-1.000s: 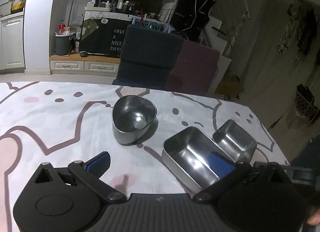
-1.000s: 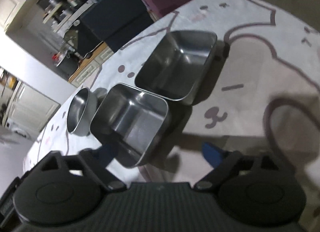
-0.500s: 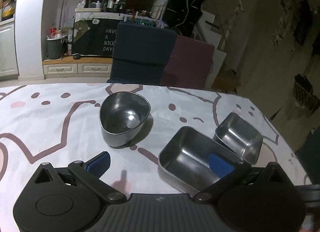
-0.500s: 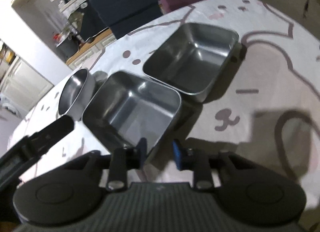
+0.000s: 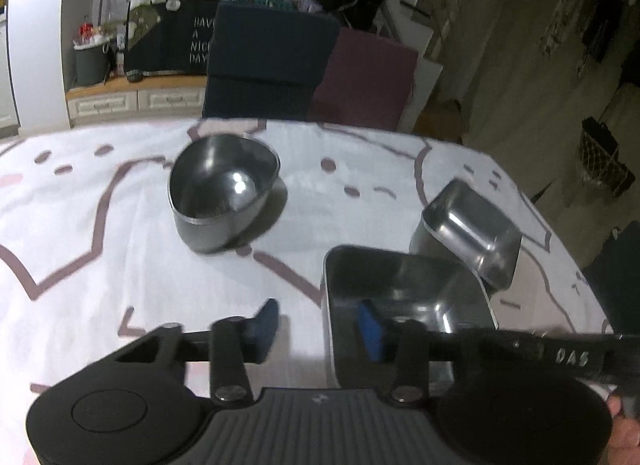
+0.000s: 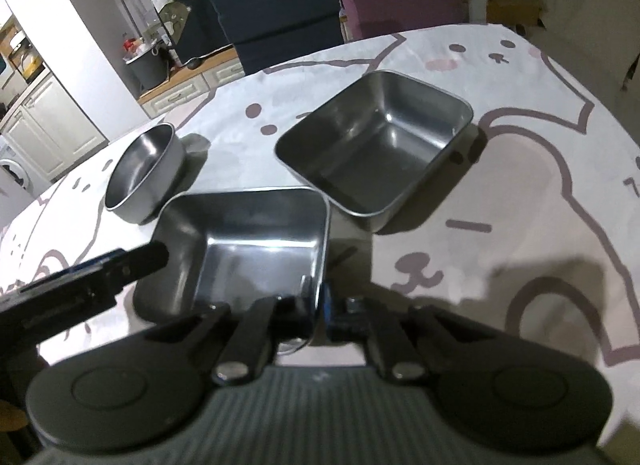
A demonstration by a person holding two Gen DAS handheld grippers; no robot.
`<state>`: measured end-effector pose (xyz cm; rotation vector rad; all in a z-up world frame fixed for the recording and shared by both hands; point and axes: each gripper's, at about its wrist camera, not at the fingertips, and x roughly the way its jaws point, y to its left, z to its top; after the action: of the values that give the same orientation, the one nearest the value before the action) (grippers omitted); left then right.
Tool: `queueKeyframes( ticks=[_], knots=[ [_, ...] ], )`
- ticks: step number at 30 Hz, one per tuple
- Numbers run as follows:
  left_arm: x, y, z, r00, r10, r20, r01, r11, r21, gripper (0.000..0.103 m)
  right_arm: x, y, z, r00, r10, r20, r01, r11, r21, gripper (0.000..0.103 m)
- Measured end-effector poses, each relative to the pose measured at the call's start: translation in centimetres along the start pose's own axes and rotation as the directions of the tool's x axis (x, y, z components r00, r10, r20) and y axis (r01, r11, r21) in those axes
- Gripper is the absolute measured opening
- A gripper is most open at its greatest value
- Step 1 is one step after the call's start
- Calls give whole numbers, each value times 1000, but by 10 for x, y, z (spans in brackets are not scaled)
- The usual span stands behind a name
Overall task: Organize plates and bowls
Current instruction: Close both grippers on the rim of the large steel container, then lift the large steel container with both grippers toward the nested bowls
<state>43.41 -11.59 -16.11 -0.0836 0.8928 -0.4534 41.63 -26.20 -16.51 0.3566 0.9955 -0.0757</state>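
Three steel dishes sit on the patterned tablecloth. A round bowl (image 5: 224,201) (image 6: 146,181) is at the left. A large square dish (image 5: 404,297) (image 6: 248,249) is nearest. A second square dish (image 5: 468,233) (image 6: 376,145) lies beyond it to the right. My right gripper (image 6: 318,305) is shut on the near rim of the large dish. My left gripper (image 5: 320,325) straddles that dish's left wall, half closed, one pad (image 5: 370,331) inside and one outside, not pinching it.
The table's far edge curves behind the dishes, with a dark blue chair (image 5: 268,65) and a maroon chair (image 5: 368,81) beyond it. The floor drops away at the right. The left gripper's arm shows in the right wrist view (image 6: 80,285).
My right gripper has closed onto the large dish's near rim. My left gripper has narrowed and moved to straddle the dish's left wall.
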Motion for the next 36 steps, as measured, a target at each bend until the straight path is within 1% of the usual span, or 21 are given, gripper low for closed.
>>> queueKeyframes(
  ticks=[1, 2, 3, 4, 7, 10, 14, 16, 23, 29, 33, 36],
  knots=[
    [2, 0, -1, 1000, 1, -14, -1, 1000, 0, 19, 0, -2, 0, 1000, 1, -1, -1, 1000, -2, 4],
    [3, 0, -2, 1000, -5, -29, 5, 1000, -6, 15, 0, -3, 1, 1000, 2, -3, -2, 1000, -4, 3],
    [4, 0, -2, 999, -20, -43, 19, 1000, -21, 7, -1, -4, 1, 1000, 4, -5, -5, 1000, -7, 3],
    [4, -1, -3, 998, -29, -53, 27, 999, -37, 5, -1, -5, 1, 1000, 10, -7, -10, 1000, -12, 3],
    [2, -3, -4, 997, -42, -70, 37, 997, -67, 4, -6, -5, 0, 1000, 20, -7, -20, 999, -28, 3],
    [-10, -9, -3, 997, -55, -59, 49, 995, -92, 4, -17, -6, 0, 1000, 15, 13, -14, 998, -58, 3],
    [-35, -24, -3, 999, -45, -29, 42, 995, -86, 4, -41, -9, 0, 998, 33, 45, -29, 997, -69, 3],
    [-49, -31, -6, 999, -37, -31, 34, 995, -97, 4, -56, -9, -3, 997, 42, 69, -36, 996, -80, 3],
    [-95, -52, -28, 999, -16, -31, 13, 996, -94, 5, -102, -14, -22, 990, 77, 116, -62, 990, -129, 3],
    [-121, -59, -56, 999, -15, -33, 11, 993, -117, 5, -128, -24, -51, 988, 115, 102, -100, 984, -145, 3],
    [-124, -64, -79, 998, -15, -69, 6, 993, -116, 5, -137, -31, -72, 990, 119, 73, -107, 983, -150, 4],
    [-119, -68, -98, 994, -12, -111, 0, 993, -115, 5, -137, -37, -85, 993, 110, 41, -102, 983, -152, 4]
  ],
)
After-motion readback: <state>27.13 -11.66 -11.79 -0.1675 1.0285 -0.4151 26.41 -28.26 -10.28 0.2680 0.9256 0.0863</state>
